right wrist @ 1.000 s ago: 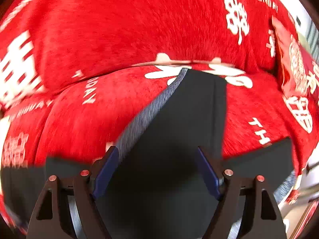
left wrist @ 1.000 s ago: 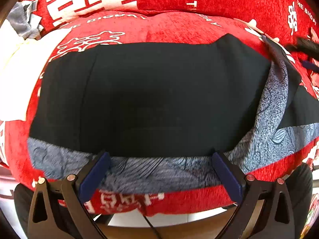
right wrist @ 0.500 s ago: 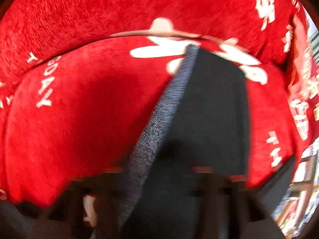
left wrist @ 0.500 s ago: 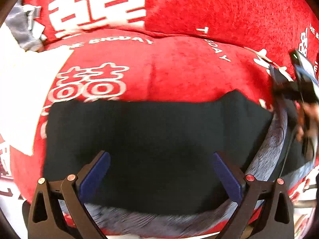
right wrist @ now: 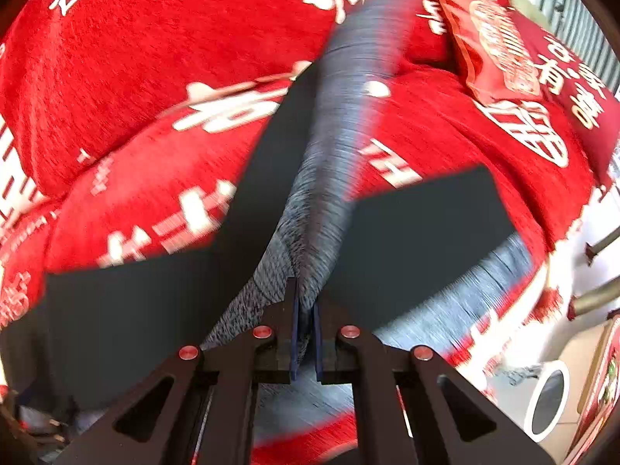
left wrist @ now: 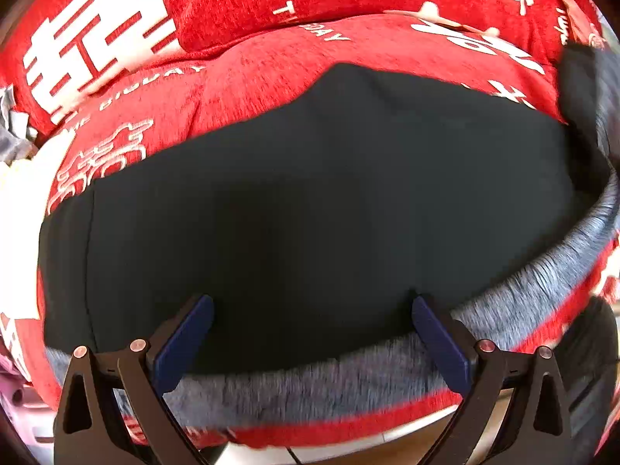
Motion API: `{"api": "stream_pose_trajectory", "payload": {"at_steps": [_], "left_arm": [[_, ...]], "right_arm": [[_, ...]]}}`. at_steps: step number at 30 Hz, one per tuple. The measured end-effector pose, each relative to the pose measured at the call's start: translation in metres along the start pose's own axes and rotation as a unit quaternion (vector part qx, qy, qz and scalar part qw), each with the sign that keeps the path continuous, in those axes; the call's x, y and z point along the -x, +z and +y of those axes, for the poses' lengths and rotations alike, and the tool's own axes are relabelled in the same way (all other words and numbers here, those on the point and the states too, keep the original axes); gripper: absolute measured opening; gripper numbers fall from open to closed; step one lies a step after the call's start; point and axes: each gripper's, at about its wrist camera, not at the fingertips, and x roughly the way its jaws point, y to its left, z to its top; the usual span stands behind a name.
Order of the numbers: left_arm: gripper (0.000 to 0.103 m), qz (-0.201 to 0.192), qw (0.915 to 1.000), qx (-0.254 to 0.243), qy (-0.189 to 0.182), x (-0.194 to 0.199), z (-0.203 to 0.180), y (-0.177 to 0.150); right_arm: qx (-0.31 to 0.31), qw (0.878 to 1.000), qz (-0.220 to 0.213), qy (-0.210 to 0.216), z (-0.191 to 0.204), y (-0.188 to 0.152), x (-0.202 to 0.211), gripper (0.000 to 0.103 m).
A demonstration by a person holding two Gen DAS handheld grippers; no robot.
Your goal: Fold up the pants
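Note:
Dark pants [left wrist: 310, 209] with a grey patterned band [left wrist: 317, 383] along the near edge lie spread across a red sofa seat [left wrist: 271, 66]. My left gripper [left wrist: 312, 333] is open and empty, its blue pads over the pants' near edge. My right gripper [right wrist: 305, 333] is shut on a lifted grey strip of the pants [right wrist: 333, 178], which stretches up and away from the jaws. More dark pants fabric [right wrist: 426, 213] lies flat to the right and left of it.
The sofa cover is red with white characters [left wrist: 89, 50]. A red printed cushion [right wrist: 496, 46] lies at the back right. A white cloth [left wrist: 19, 224] sits at the left. A white round bin [right wrist: 550, 403] stands on the floor at the right.
My right gripper has closed on the pants' grey strip and lifted it. My left gripper has pulled back toward the near edge, still open.

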Motion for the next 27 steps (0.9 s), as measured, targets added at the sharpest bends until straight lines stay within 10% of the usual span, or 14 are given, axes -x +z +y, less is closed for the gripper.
{"api": "stream_pose_trajectory", "payload": {"at_steps": [5,14,20,25,27], "left_arm": [[0.102,0.013,0.9997,0.013,-0.015,0.003,0.011,-0.012],[0.102,0.014,0.9962,0.081,-0.029,0.019,0.039,0.0],[0.102,0.005,0.9953,0.089,-0.04,0.019,0.035,0.016],[0.102,0.009,0.9964,0.062,-0.058,0.005,-0.005,0.035],[0.102,0.017,0.9985,0.037,-0.037,-0.008,-0.024,0.037]], "right_arm": [[-0.028,0.997,0.009,0.077,-0.035,-0.029,-0.02,0.011],[-0.164,0.951,-0.019,0.262,-0.111,-0.037,-0.057,0.026],[-0.196,0.952,-0.086,0.218,-0.152,-0.05,-0.041,0.088],[-0.231,0.95,-0.12,0.17,-0.198,-0.043,-0.043,0.086],[-0.22,0.954,-0.111,0.169,-0.204,-0.034,-0.05,0.062]]}}
